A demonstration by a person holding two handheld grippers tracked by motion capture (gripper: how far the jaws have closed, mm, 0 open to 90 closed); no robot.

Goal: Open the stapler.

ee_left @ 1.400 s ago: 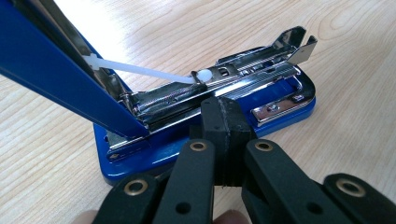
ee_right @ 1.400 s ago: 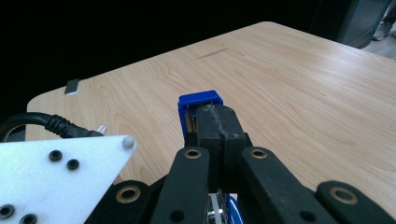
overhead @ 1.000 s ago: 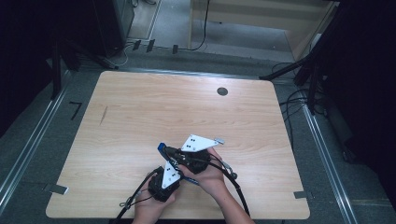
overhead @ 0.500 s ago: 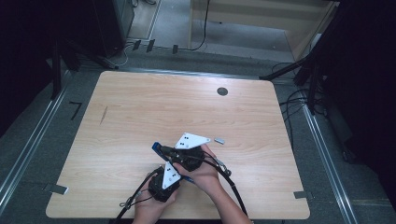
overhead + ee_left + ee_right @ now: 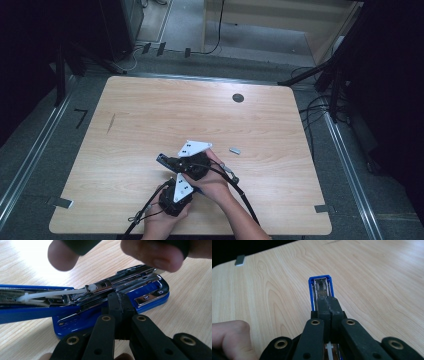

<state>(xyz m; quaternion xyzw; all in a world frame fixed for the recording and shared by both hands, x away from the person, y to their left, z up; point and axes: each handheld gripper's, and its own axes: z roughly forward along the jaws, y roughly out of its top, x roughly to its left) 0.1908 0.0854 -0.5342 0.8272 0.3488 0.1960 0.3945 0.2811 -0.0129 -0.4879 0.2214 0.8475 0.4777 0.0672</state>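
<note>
Blue stapler [image 5: 105,305] lies opened just beyond both grippers' fully closed, empty jaws.

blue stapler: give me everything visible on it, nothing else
The blue stapler is swung open near the table's front edge. Its blue base lies flat on the wood, with a shiny metal anvil plate at the far end. The silver metal staple channel is exposed, with a white plastic pusher strip along it; the blue top arm stretches away to one side. The left gripper has closed jaws pressed against its base, and the right gripper has closed jaws resting in the open channel. Fingers hover just above it.
</note>
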